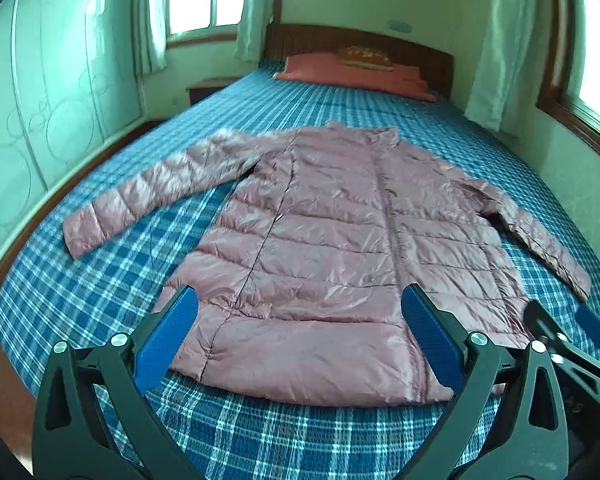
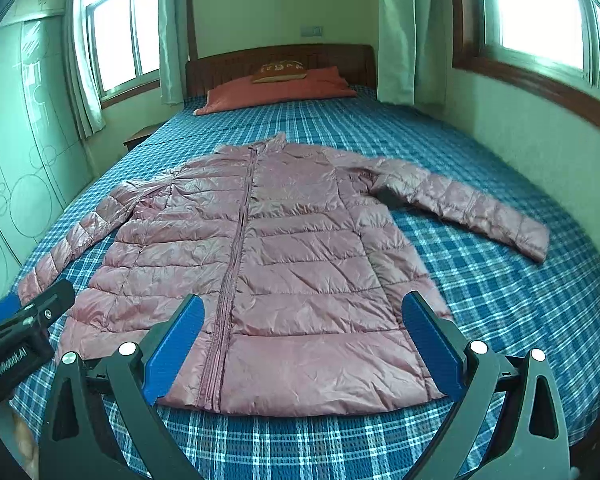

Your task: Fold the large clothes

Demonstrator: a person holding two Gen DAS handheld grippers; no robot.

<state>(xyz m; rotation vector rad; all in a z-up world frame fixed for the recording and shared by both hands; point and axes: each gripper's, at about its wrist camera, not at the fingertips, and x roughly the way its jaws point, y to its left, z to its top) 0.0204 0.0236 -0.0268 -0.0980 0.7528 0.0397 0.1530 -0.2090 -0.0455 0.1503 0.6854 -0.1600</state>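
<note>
A pink quilted puffer jacket (image 1: 320, 248) lies flat and zipped on the blue plaid bed (image 1: 100, 272), collar toward the headboard, both sleeves spread out. It also shows in the right wrist view (image 2: 260, 260). My left gripper (image 1: 298, 300) is open and empty, hovering above the jacket's hem. My right gripper (image 2: 302, 308) is open and empty, also above the hem. The right gripper shows at the lower right of the left wrist view (image 1: 564, 332); the left gripper shows at the left edge of the right wrist view (image 2: 20, 320).
A red pillow (image 2: 276, 88) with a small patterned cushion (image 2: 280, 70) lies at the wooden headboard (image 2: 280, 56). A wardrobe (image 1: 32, 100) stands left of the bed, a wall with a window (image 2: 540, 12) to the right, a nightstand (image 2: 138, 136) at the far left.
</note>
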